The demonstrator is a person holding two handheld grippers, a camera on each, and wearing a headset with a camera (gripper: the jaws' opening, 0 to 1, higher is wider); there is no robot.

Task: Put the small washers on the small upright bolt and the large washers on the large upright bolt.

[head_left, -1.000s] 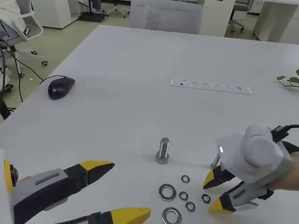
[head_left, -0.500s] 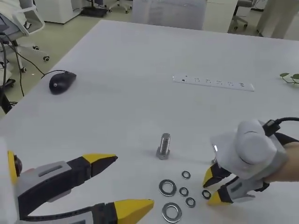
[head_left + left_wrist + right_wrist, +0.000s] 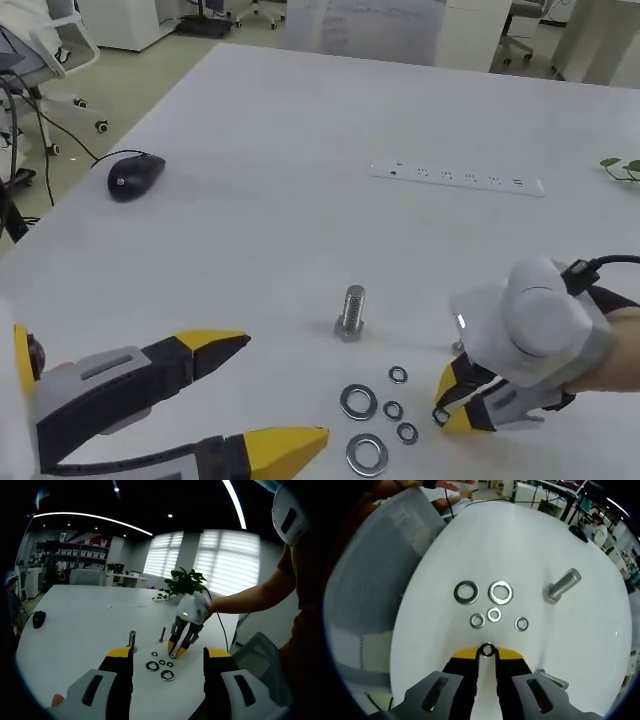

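Washers lie loose on the white worktop (image 3: 300, 180), all on your side of the large upright bolt (image 3: 350, 315), which stands head down with its thread bare. Two large washers (image 3: 358, 403) rest flat, one near that bolt and the other farther from it, toward you. Three small washers (image 3: 393, 410) lie just to the right of them. Your right claw (image 3: 487, 655) is down at the worktop, right of the large bolt. Its jaws are drawn close together, pinching a fourth small washer (image 3: 488, 645) between their yellow tips. The small upright bolt (image 3: 162, 634) stands to the right of the large bolt, close by your right claw. Your left claw (image 3: 285, 388) is spread wide and holds nothing. It sits left of the large bolt and nearer you, apart from the washers.
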